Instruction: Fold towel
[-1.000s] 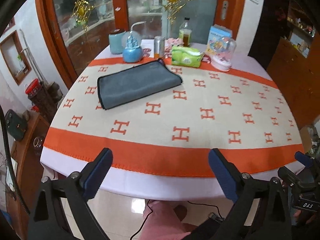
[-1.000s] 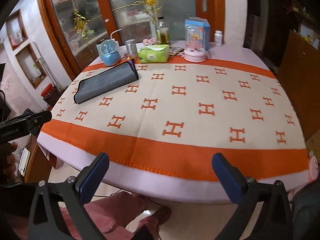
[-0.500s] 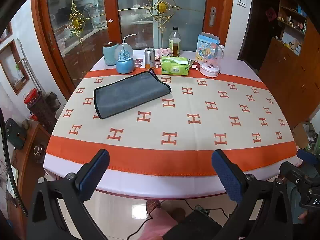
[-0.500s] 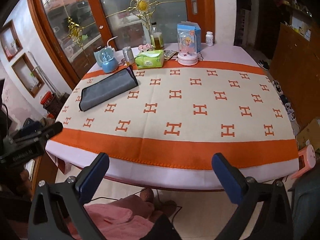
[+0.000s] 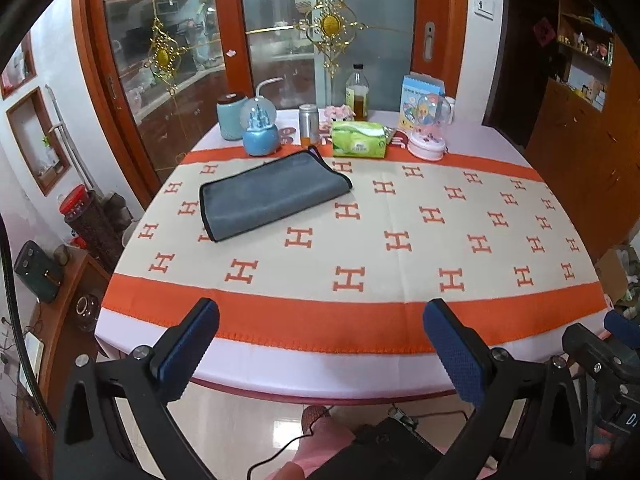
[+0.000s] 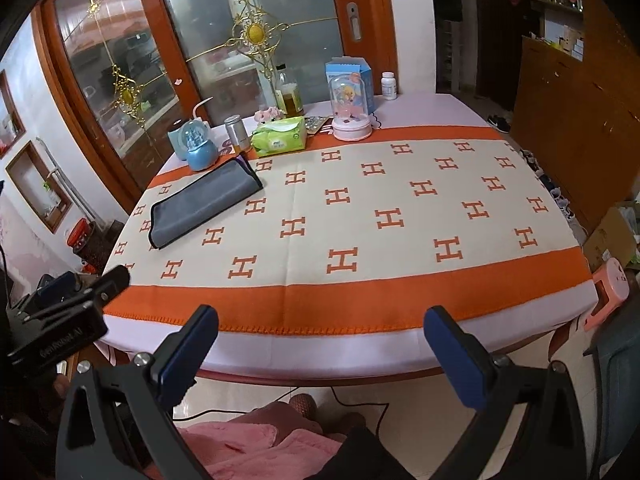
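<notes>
A grey towel [image 5: 272,194] with a dark hem lies folded flat at the far left of the table; it also shows in the right wrist view [image 6: 204,202]. My left gripper [image 5: 320,344] is open and empty, held off the table's near edge, far from the towel. My right gripper [image 6: 320,346] is open and empty too, also back from the near edge. The left gripper's body shows at the left of the right wrist view [image 6: 68,304].
The table wears a cream and orange cloth [image 5: 400,240] with H marks. Along its far edge stand a blue snow globe [image 5: 260,132], a metal can [image 5: 309,125], a green tissue pack [image 5: 358,140], an oil bottle [image 5: 356,94] and a pink domed toy [image 5: 428,128]. A pink stool [image 6: 606,292] stands at right.
Both grippers have pulled back and risen from the table's near edge, so more of the table and floor shows. The towel has not moved. Both stay open.
</notes>
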Motion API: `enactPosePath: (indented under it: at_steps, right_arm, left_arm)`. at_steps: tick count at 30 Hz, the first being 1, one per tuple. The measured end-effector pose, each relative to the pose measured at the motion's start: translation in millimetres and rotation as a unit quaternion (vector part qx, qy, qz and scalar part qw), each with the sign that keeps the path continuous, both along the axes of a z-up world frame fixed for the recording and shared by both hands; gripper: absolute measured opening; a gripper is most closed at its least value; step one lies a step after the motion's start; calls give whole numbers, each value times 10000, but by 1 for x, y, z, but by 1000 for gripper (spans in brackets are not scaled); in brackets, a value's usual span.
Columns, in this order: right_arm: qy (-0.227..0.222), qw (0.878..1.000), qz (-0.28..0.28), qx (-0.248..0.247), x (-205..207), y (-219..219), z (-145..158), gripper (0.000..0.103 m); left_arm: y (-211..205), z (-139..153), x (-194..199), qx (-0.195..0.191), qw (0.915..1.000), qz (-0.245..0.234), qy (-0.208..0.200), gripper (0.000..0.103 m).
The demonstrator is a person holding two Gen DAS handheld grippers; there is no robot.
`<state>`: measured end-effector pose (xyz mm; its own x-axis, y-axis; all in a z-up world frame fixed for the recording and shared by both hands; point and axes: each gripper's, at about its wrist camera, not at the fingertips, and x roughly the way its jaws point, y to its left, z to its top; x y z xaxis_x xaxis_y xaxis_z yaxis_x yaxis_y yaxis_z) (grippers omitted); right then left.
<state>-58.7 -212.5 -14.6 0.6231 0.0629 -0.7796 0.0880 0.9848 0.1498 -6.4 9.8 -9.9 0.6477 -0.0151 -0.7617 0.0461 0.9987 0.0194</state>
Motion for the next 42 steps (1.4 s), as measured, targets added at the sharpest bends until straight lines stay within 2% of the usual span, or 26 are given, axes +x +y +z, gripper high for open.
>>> enactPosePath:
  at_steps: [16, 42]
  right_arm:
    - [-44, 9996, 285, -79, 5, 17, -2, 103]
    - [103, 9992, 366, -83, 6, 17, -9, 103]
  left_arm:
    - [0, 4, -5, 72, 9996, 8, -267, 102]
    - [-3, 4, -6, 85, 9996, 11, -259, 102]
